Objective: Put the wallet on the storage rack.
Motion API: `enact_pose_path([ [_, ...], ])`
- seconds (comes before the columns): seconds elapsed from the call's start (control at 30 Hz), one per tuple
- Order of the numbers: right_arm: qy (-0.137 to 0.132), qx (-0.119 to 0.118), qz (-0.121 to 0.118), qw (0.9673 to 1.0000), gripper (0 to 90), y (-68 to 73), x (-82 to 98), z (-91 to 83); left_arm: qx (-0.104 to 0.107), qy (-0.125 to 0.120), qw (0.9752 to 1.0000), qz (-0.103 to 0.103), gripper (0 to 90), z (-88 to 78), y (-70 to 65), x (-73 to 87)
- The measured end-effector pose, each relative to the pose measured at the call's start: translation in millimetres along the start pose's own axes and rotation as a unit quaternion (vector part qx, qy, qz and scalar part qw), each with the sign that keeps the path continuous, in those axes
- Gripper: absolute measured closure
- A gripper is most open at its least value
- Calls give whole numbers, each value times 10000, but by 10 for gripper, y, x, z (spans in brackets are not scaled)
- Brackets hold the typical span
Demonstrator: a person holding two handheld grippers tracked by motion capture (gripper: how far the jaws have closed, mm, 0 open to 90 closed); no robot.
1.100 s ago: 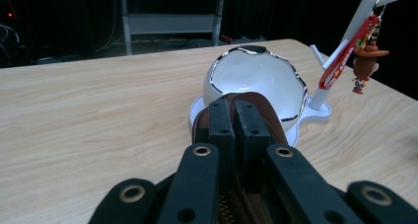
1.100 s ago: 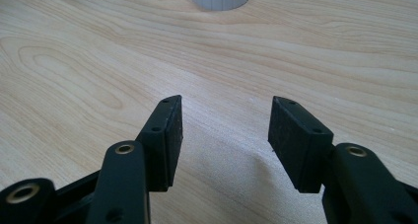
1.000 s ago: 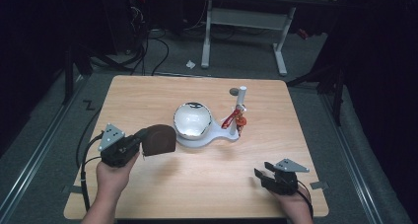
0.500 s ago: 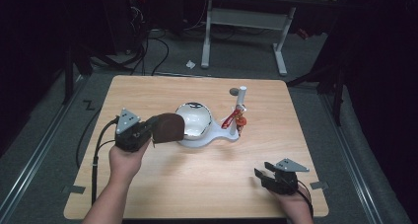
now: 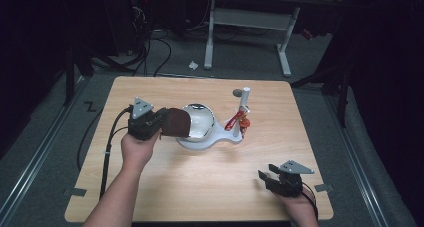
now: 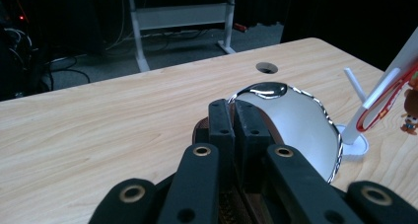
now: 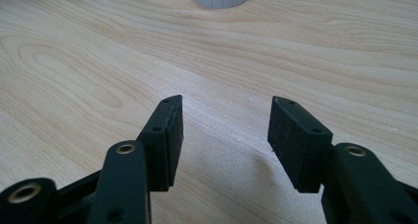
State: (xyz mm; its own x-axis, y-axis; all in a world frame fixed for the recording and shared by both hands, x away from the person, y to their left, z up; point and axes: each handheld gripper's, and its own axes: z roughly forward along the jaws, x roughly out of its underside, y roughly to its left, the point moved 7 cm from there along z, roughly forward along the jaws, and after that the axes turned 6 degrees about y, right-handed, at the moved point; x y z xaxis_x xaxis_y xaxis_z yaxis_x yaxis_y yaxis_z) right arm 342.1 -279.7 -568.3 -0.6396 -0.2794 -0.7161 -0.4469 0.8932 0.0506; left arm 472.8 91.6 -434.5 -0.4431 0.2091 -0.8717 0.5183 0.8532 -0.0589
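My left gripper (image 5: pixel 162 123) is clamped on a brown disc (image 5: pixel 176 123) touching the bowl (image 5: pixel 200 121), placement unfinished; right gripper (image 7: pixel 224 135) rests spread, empty.

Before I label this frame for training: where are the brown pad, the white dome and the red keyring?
brown pad (image 5: pixel 176 122), high view, its middle
white dome (image 6: pixel 300 125), left gripper view, its side
red keyring (image 5: pixel 236 120), high view, its loop
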Motion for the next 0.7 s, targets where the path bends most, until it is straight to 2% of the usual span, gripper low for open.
enact_pose_path([
  [0.17,-13,-4,-19,10000,481,-4,-2,-4,-47,-64,10000,15,874,53,-7,-105],
  [0.27,-15,-15,-8,10000,481,-7,-4,-6,-96,11,9999,85,874,111,-20,-135],
  [0.43,-18,-27,-30,10000,481,-10,-3,-4,-241,192,9992,255,873,227,-59,-97],
  [0.7,7,-60,-39,10000,481,20,-3,1,-304,332,9986,287,871,381,-132,-64],
])
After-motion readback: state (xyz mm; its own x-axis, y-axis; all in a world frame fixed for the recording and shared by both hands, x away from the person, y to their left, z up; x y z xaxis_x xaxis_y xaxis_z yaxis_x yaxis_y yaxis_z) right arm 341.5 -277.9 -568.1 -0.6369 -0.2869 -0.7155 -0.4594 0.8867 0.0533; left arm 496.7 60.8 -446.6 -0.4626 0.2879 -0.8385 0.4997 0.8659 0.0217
